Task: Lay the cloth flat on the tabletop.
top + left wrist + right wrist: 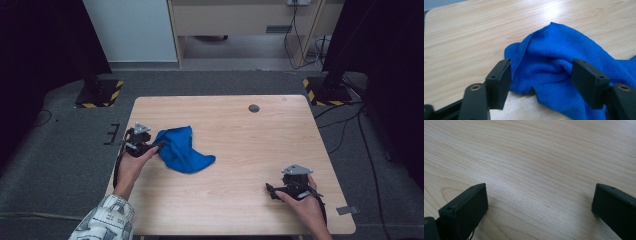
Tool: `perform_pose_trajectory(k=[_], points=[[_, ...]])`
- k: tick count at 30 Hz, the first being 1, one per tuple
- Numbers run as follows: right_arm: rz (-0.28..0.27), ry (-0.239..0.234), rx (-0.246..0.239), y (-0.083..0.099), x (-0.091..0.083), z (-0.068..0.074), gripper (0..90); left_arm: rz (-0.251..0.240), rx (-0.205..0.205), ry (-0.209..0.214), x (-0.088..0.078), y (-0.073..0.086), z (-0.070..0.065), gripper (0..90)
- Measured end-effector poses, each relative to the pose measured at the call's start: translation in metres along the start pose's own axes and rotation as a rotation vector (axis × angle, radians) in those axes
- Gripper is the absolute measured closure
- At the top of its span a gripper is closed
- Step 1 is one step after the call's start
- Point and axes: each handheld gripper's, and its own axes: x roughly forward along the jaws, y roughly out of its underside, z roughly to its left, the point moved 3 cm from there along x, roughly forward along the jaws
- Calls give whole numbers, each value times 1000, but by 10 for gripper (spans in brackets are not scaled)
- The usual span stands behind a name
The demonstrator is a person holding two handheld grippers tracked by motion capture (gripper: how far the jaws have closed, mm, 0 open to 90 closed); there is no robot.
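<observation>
Blue microfibre, crumpled into a loose heap, is the landmark here: the cloth (183,150) lies on the left half of the pale wooden table (240,200), and no container stands on it. At the cloth's left edge sits the left gripper (156,146); in the left gripper view (540,80) its jaws stand apart on either side of a raised fold, the fabric bunched between them, the right jaw against the cloth and the left one just beside its hem, so the pads do not yet look clamped on it. I judge this to be the grasping step, with the pinch on that edge half made. The next move calls for closing fully on the fold before lifting, or the cloth may slip out. Well to the right of the cloth, the right gripper (272,190) rests near the table's front, jaws wide apart over bare wood (540,202).
</observation>
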Motion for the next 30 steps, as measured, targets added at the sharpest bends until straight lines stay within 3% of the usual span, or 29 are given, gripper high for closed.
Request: perform_pose_trajectory(k=[5,7,12,21,25,30], points=[[1,-3,-3,-1,1,0,8,4,-5,9,12,-4,6,362],[0,-2,0,-1,1,0,8,5,-30,28,18,-4,7,301],[0,-2,0,-1,1,0,8,10,-46,32,31,-1,8,165],[0,-2,0,-1,1,0,8,85,-46,36,54,10,2,114],[-1,-3,0,-1,1,0,19,121,-44,37,57,14,0,268],[-12,-12,-6,-5,-1,4,159,141,-39,57,57,16,-5,549]])
